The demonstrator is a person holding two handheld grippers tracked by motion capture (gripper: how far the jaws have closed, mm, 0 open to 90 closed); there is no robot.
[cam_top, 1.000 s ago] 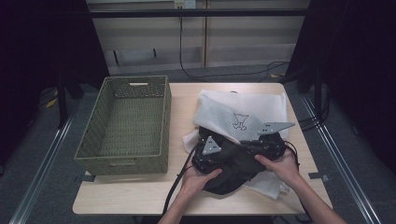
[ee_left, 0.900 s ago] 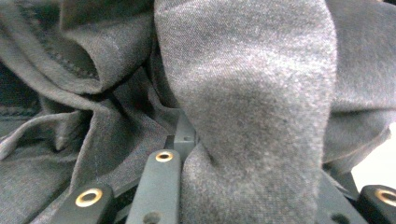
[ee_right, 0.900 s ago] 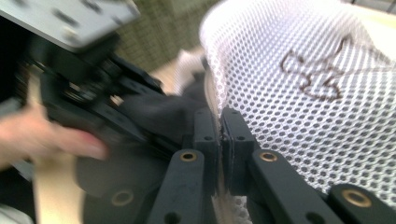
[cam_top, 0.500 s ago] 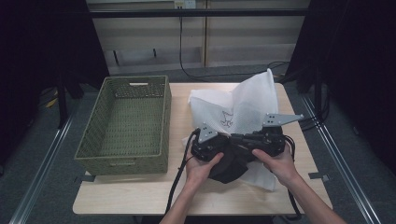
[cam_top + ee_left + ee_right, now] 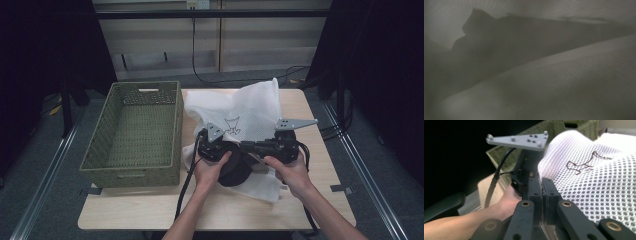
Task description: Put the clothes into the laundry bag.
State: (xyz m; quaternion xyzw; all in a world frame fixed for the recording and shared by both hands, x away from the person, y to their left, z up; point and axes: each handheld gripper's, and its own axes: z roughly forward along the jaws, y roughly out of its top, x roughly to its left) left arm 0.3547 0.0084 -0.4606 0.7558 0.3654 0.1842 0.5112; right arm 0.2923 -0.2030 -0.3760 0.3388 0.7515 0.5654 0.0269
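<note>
Right gripper view shows my right fingers pressed together with the edge of the white mesh bag pinched between them, and the log of my own feel agrees: they are as good as fully closed. Beyond them sits my left gripper in my left hand, close against the same bag edge. Left gripper view is blurred grey cloth pressed against the lens, so I cannot tell from it how the left fingers stand; they have just been closing a little, and I judge they are nipped on the mesh, though I would not swear to it.

From the high view, the bag stands lifted over the middle of the surface, its top billowing up behind my grippers, its lower part lying on the wood under a dark item between my hands. The basket waits just beside it, on my left.

I take the step to be holding the bag's mouth open around the dark item. To do it well, I should keep both pinches on a single layer of mesh, draw the hands apart evenly so the mouth stays taut, and lift slowly so the thin fabric neither slips nor snags.
</note>
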